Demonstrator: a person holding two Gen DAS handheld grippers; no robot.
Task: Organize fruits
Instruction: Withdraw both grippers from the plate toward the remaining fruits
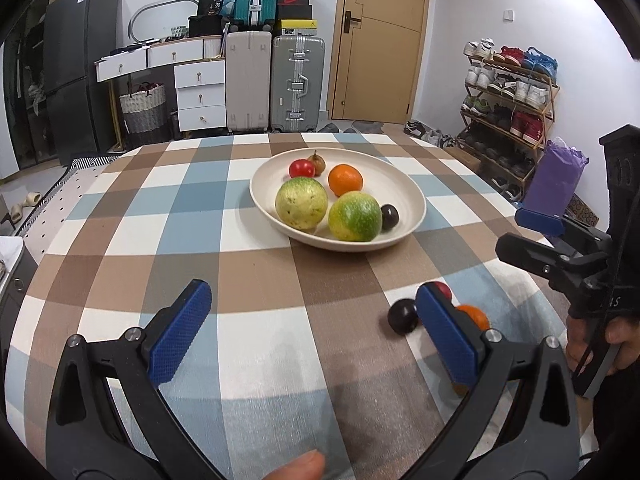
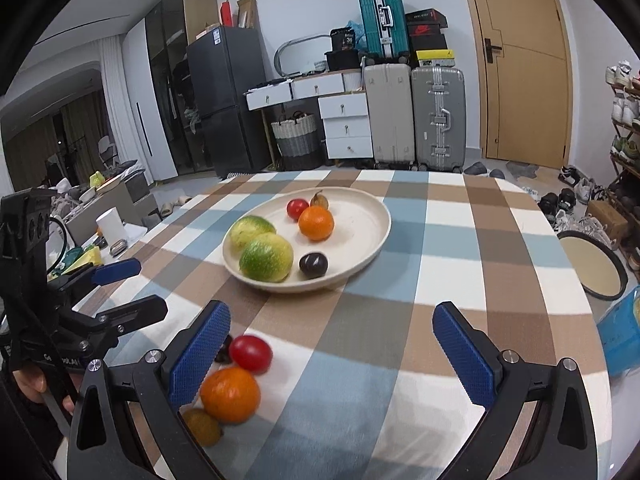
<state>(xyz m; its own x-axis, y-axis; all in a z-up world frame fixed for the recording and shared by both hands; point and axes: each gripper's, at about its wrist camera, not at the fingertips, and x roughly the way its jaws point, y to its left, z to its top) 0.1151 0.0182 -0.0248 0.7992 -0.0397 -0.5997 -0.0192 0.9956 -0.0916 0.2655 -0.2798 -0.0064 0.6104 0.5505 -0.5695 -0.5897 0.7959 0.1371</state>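
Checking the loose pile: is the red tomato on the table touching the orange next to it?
Touching. In the right wrist view the red tomato sits against the top of the orange, with no tablecloth visible between them.

Bare tablecloth [image 1: 256,280] before plate [image 1: 400,184], loose fruits [image 2: 236,380] crowding right-hand approach

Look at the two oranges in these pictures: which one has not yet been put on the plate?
The orange lying on the checked tablecloth beside the loose red tomato, near the right gripper. The other orange already sits on the cream plate.
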